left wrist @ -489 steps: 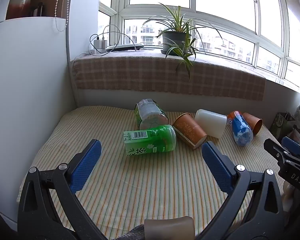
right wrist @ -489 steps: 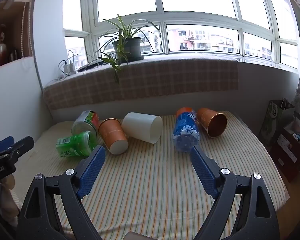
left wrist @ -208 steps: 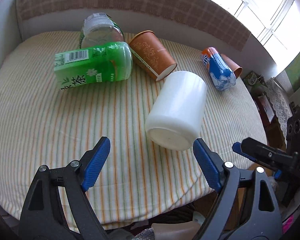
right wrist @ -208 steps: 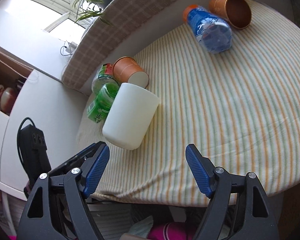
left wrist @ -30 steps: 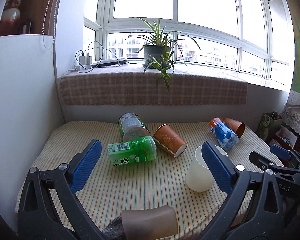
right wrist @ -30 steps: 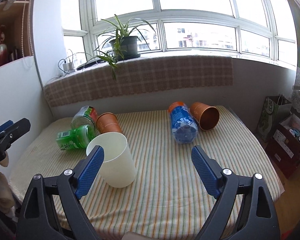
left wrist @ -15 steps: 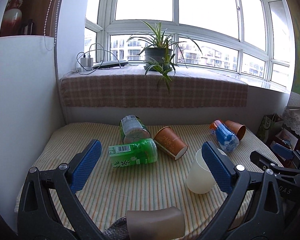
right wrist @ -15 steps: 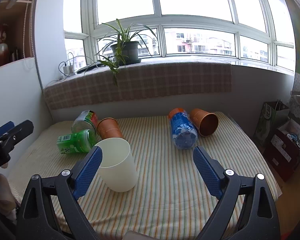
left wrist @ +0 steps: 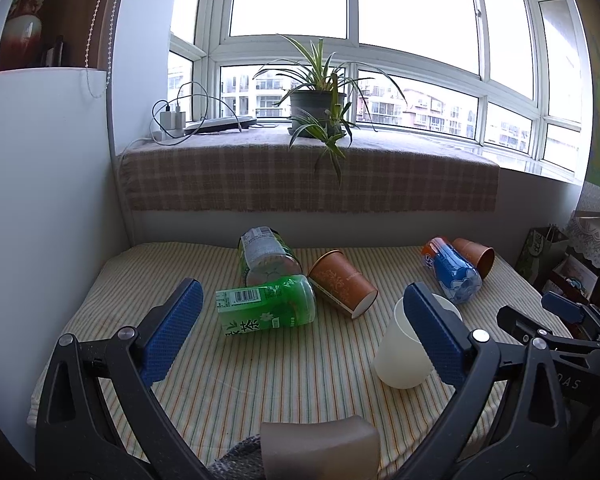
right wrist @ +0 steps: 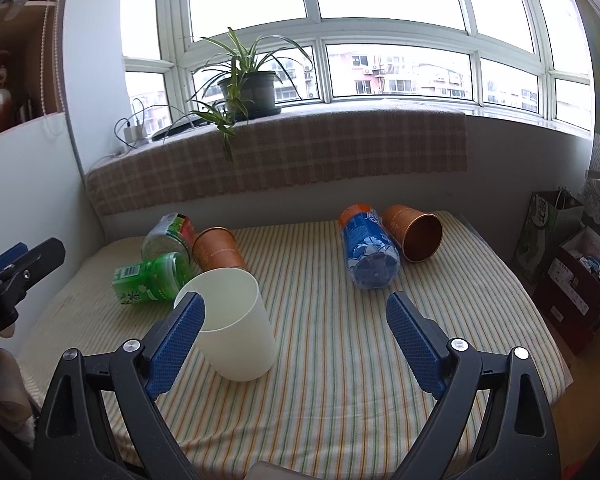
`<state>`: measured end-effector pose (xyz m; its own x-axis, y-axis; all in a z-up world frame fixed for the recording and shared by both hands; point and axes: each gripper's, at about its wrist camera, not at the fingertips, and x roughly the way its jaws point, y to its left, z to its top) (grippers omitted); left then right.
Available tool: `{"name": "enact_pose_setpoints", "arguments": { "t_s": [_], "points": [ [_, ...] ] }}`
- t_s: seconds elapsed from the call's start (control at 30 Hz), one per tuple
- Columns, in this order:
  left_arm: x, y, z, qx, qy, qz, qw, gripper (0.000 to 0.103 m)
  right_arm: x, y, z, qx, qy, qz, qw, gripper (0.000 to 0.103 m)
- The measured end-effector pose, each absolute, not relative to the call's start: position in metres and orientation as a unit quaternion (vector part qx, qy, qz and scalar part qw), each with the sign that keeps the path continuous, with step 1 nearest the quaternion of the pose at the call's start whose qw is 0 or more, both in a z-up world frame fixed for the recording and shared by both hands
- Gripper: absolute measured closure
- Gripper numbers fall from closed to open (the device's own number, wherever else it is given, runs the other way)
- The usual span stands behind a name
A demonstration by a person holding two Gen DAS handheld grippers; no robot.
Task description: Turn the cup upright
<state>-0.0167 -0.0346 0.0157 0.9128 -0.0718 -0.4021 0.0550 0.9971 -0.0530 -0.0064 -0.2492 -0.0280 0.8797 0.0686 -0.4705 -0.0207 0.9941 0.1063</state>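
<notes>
The white cup (left wrist: 404, 354) stands upright, mouth up, on the striped table (left wrist: 260, 376). It also shows in the right wrist view (right wrist: 232, 324), behind my right gripper's left finger. My left gripper (left wrist: 300, 332) is open and empty, its right finger in front of the cup. My right gripper (right wrist: 296, 332) is open and empty, held back from the cup. Neither gripper touches the cup.
A green bottle (left wrist: 266, 310), a clear-bottomed bottle (left wrist: 266, 256) and a brown paper cup (left wrist: 342, 282) lie on their sides at the table's middle back. A blue bottle (right wrist: 366, 250) and a copper cup (right wrist: 414, 232) lie at the right. A bag and boxes (right wrist: 572, 248) stand beside the table.
Both grippers have drawn back and risen slightly over the last second. The white cup, lying on its side several seconds ago, stays upright and still.
</notes>
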Motion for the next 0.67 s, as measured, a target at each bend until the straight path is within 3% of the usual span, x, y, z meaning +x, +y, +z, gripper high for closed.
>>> {"name": "enact_pose_setpoints", "arguments": {
  "t_s": [0.67],
  "points": [
    [-0.002,-0.035,0.009,-0.017,0.219,-0.031,0.975,0.001,0.002,-0.246,-0.039,0.055,0.268,0.038,0.961,0.011]
  ]
}}
